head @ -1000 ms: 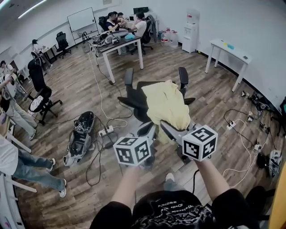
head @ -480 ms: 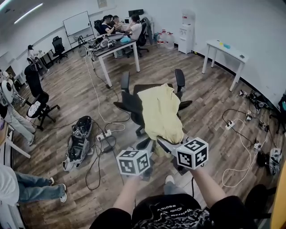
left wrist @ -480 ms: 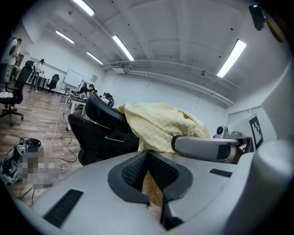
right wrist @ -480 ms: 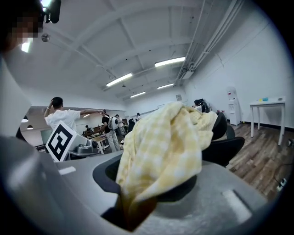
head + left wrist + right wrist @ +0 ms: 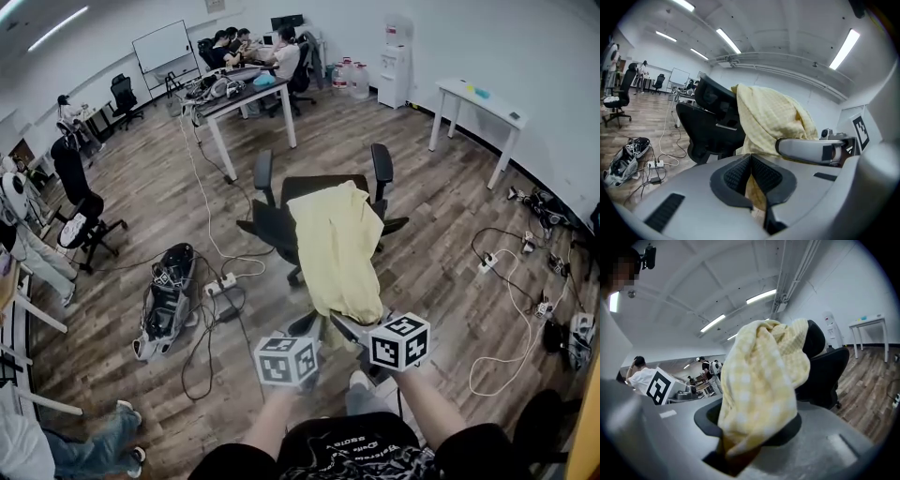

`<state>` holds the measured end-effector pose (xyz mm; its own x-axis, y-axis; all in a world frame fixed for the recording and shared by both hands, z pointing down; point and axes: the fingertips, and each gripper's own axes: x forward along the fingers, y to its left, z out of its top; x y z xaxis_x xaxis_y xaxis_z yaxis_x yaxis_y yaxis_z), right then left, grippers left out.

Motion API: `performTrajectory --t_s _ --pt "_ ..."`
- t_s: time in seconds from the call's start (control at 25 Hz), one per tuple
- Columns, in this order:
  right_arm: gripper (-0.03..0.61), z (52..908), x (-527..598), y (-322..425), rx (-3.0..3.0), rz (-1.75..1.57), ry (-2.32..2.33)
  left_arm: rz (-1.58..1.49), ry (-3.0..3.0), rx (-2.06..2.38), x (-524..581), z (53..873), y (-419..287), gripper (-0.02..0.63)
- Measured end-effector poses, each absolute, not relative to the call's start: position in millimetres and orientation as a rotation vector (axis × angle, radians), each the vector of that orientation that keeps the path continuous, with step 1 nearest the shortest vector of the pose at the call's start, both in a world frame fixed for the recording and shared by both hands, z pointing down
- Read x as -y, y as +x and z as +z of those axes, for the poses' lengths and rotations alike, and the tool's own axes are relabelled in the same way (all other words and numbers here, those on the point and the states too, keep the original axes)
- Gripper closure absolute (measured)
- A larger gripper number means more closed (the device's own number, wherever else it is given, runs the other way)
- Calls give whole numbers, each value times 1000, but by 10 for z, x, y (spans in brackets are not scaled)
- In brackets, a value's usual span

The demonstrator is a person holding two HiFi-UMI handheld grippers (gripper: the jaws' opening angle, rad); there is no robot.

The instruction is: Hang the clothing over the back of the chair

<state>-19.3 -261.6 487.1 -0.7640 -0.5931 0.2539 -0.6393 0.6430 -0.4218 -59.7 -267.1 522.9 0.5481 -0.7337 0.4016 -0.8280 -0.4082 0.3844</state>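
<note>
A pale yellow checked garment (image 5: 337,248) lies draped over the back of a black office chair (image 5: 272,220); its lower hem hangs on the near side. My left gripper (image 5: 314,325) is at that hem, jaws shut with a fold of the yellow cloth (image 5: 754,190) pinched between the pads (image 5: 736,174). My right gripper (image 5: 343,322) is beside it, shut on a thick bunch of the same garment (image 5: 759,380). In the left gripper view the garment (image 5: 768,117) covers the chair back (image 5: 712,122), with the right gripper's finger (image 5: 811,149) alongside.
A dark bag (image 5: 169,291), a power strip (image 5: 221,282) and cables lie on the wood floor left of the chair. More cables (image 5: 520,272) run at the right. A desk (image 5: 239,98) with seated people, a white table (image 5: 483,103) and another chair (image 5: 80,202) stand further off.
Both grippers have sunk lower, side by side, with the hem still in them. The garment now hangs longer down the near side of the chair back.
</note>
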Motion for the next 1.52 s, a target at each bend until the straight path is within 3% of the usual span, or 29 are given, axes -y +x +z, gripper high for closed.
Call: performTrajectory --t_s 0.76,1.04,1.28,1.52 --pt "376 5484 3093 -131 2729 1056 1074 233 2140 1345 3036 5636 -623 603" --pt "286 5615 3232 -95 2685 1051 1106 220 2108 1351 3164 5706 -606 603" --pt "170 5685 3272 22 2607 947 1175 205 2065 1375 3226 5787 -595 603" --pt "146 5610 3239 239 2570 820 1383 202 2066 1355 3215 5790 -530 603"
